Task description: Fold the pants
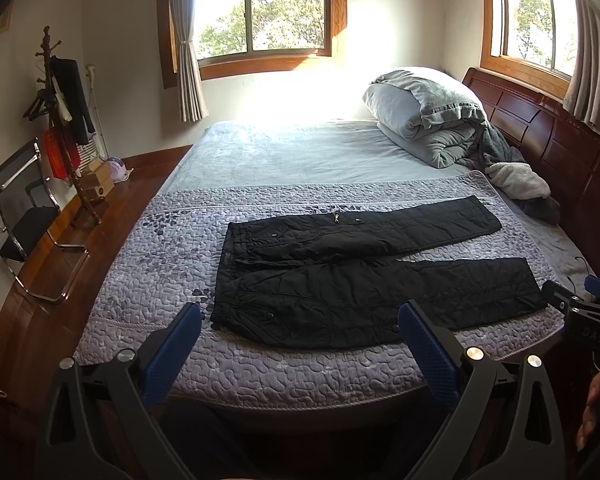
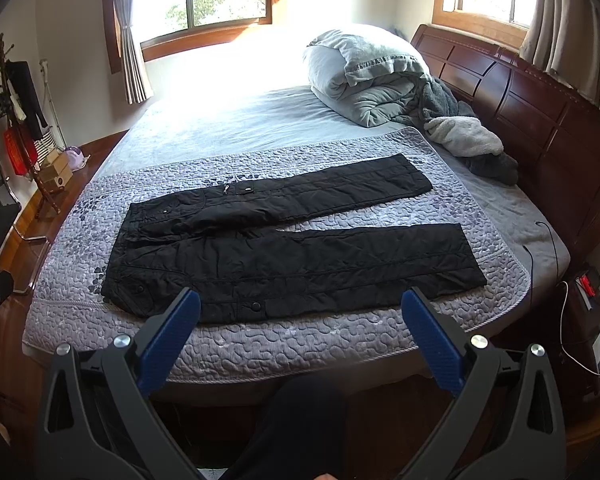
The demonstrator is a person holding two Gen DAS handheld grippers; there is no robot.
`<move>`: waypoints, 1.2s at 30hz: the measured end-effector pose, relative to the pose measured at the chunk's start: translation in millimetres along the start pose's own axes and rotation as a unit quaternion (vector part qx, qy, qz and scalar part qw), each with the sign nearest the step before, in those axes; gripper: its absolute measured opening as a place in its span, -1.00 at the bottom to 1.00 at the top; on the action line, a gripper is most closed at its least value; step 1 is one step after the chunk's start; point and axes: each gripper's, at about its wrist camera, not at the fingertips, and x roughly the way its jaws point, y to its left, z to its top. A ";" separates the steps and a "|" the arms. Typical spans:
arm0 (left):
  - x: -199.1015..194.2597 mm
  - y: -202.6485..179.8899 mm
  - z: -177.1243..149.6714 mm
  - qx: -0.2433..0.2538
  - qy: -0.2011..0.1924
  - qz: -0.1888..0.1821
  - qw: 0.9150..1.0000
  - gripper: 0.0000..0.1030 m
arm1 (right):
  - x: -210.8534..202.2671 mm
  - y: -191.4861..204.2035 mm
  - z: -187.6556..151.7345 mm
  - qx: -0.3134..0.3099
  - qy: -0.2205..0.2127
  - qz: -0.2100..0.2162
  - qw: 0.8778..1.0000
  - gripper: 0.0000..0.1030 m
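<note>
While pants [image 1: 360, 276] lie flat and unfolded on the bed [image 1: 300, 376], legs spread, both grippers, left [image 1: 300, 344] and right [image 2: 300, 330], hover spread apart, empty. No fold done yet.

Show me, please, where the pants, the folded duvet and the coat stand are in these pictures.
pants [image 2: 292, 256], right wrist view, on the near leg's thigh.
folded duvet [image 2: 364, 76], right wrist view, on its top fold.
coat stand [image 1: 66, 152], left wrist view, on its wooden pole.

You had black quilted pants [image 2: 292, 248] lying flat and unfolded on the quilted bedspread [image 2: 284, 344], waistband to your left, both legs stretched rightward and slightly parted, snap-buttoned pockets facing up.
</note>
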 end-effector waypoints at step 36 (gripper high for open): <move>-6.8 -7.5 -5.1 0.014 -0.019 -0.004 1.000 0.93 | -3.6 -1.1 0.4 -0.001 -0.001 0.002 1.000 0.96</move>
